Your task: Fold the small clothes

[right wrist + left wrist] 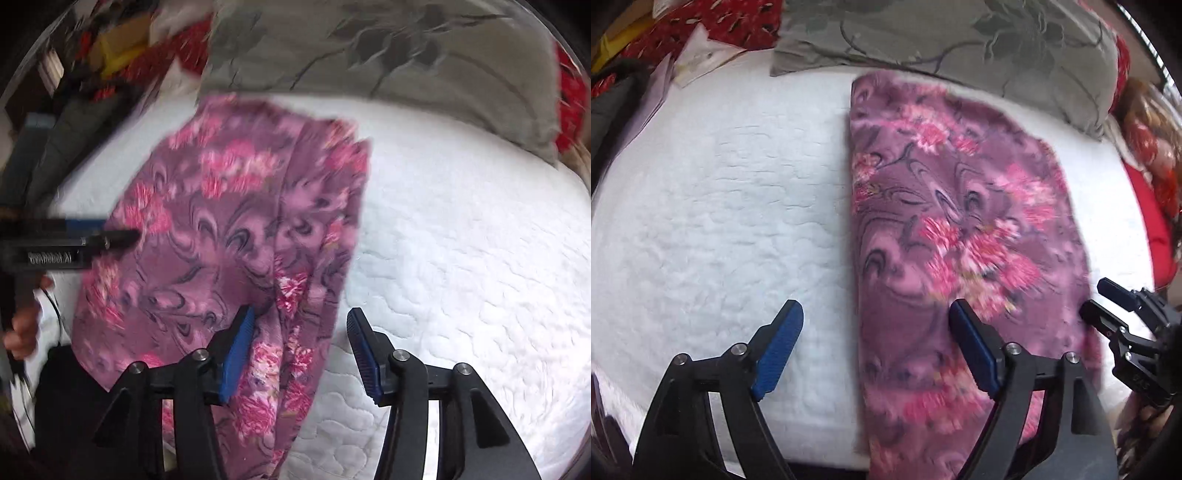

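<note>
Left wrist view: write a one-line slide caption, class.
Open left tongs above a folded purple floral garment on a white quilt.

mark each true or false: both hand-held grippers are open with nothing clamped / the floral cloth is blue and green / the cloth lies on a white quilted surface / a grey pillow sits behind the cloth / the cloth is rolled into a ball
1. Both the left hand-held gripper and the right hand-held gripper are open, clamping nothing. True.
2. The floral cloth is blue and green. False: it is purple with pink flowers.
3. The cloth lies on a white quilted surface. True.
4. A grey pillow sits behind the cloth. True.
5. The cloth is rolled into a ball. False: it lies flat, folded into a long strip.
</note>
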Motion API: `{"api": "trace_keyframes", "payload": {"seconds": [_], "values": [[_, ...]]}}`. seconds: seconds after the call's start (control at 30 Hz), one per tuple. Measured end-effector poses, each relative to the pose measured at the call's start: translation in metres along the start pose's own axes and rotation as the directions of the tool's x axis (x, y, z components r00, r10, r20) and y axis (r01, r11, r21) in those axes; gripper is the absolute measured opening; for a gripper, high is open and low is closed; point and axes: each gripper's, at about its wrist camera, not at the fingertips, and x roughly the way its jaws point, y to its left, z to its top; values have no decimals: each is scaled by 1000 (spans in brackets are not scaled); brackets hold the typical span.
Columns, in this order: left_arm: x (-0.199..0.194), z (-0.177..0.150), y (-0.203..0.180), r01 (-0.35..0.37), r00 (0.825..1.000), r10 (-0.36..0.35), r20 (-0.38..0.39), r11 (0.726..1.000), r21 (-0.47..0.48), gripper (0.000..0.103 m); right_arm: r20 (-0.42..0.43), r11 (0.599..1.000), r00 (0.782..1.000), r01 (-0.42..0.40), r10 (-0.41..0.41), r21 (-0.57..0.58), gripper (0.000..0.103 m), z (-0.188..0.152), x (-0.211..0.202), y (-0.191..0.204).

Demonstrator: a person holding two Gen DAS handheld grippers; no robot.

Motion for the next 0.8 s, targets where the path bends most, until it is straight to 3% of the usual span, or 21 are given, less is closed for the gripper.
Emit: {"api": "trace_keyframes", "payload": {"seconds": [0.1, 0.17, 0.27, 0.4, 0.57, 0.8], "values": [[-11, -16, 1, -38, 999, 37, 27, 998, 42, 83, 21, 999, 999, -37, 37, -6, 54, -20, -17, 1], [0, -28, -4, -76, 997, 75, 13, 995, 72, 84, -34, 999, 999, 19, -20, -31, 56, -36, -6, 2], [-7, -34, -7, -108, 994, 106, 23, 992, 67, 86, -61, 996, 994, 89, -90, -15, 75, -53, 0, -1], [-25, -53, -13, -170, 984, 164, 62, 980, 104, 86, -60, 984, 983, 176, -175, 2, 80, -60, -22, 6], [-39, -91, -7, -223, 972, 215, 97, 971, 87, 86, -26, 960, 960, 278, -278, 3, 87, -75, -57, 28], [-55, -122, -2, -273, 950, 258, 177, 960, 65, 86, 83, 950, 948, 310, -306, -34, 92, -94, -86, 52]]}}
